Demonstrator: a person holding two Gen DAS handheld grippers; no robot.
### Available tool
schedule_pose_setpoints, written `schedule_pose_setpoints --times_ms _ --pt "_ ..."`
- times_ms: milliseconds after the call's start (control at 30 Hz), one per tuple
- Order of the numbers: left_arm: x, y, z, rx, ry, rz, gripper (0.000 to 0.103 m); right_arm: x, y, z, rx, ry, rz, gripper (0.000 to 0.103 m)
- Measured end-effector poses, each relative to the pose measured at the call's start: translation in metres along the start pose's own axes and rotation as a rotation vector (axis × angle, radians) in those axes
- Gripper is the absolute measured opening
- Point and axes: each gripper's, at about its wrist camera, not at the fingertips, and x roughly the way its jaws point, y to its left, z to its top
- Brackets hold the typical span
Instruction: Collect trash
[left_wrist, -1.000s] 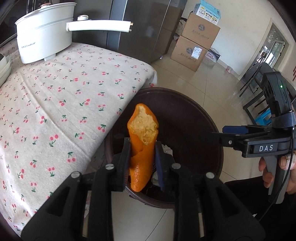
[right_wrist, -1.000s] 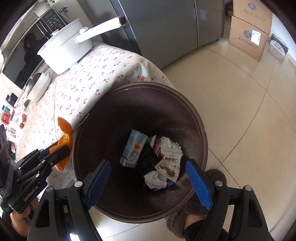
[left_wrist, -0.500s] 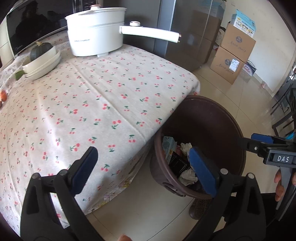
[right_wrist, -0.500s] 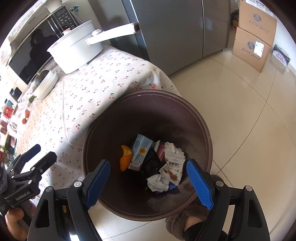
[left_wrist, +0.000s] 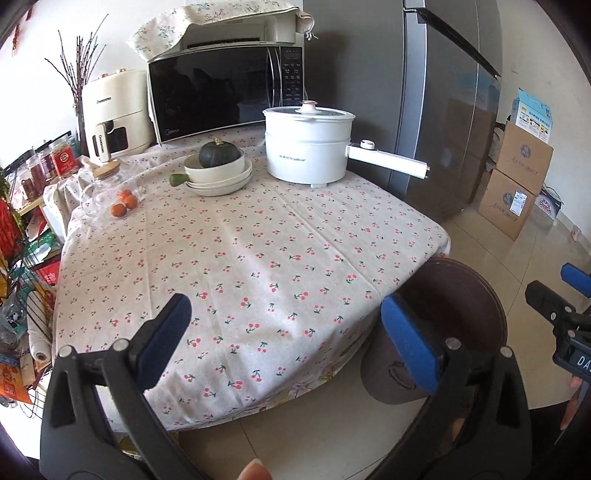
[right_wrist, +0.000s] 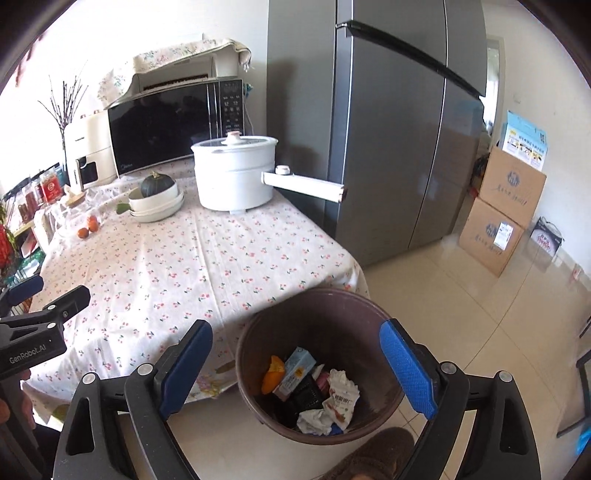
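Observation:
A brown round trash bin (right_wrist: 317, 306) stands on the floor at the table's corner, also in the left wrist view as the bin (left_wrist: 476, 295). Inside it lie an orange peel (right_wrist: 272, 373), a small carton (right_wrist: 295, 371), crumpled wrappers (right_wrist: 340, 400) and other trash. My left gripper (left_wrist: 286, 338) hangs over the cherry-print tablecloth (left_wrist: 240, 240), jaws opening wide with nothing between them. My right gripper (right_wrist: 295, 363) is raised above the bin, jaws opening, nothing held. The left gripper's side shows as a black tool (right_wrist: 40, 325) in the right wrist view.
On the table's far side stand a white electric pot (left_wrist: 308, 147) with a long handle, stacked bowls with a green squash (left_wrist: 219, 162), small oranges (left_wrist: 123, 205), a microwave (left_wrist: 225, 98) and an air fryer. A grey fridge (right_wrist: 388, 122) and cardboard boxes (right_wrist: 502, 210) stand beyond. A slippered foot (right_wrist: 373, 458) is by the bin.
The left gripper opened and let the orange peel drop into the bin. Both grippers then rose and tilted up, so the table's far side has come into view.

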Motion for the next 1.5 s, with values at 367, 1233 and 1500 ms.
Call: schedule_pose_setpoints --times_ms 367,1233,1500 --pt "-0.040 0.019 -0.014 -0.037 -0.046 0.011 0.102 -0.031 0.021 -0.003 -0.017 -0.037 -0.019 0.096" --pt "-0.046 0.016 -0.016 -0.030 -0.060 0.017 0.102 -0.036 0.027 -0.005 -0.025 -0.063 0.009 0.096" --pt "-0.043 0.015 -0.016 -0.028 -0.051 0.033 0.102 -0.038 0.026 -0.005 -0.026 -0.075 0.007 0.097"
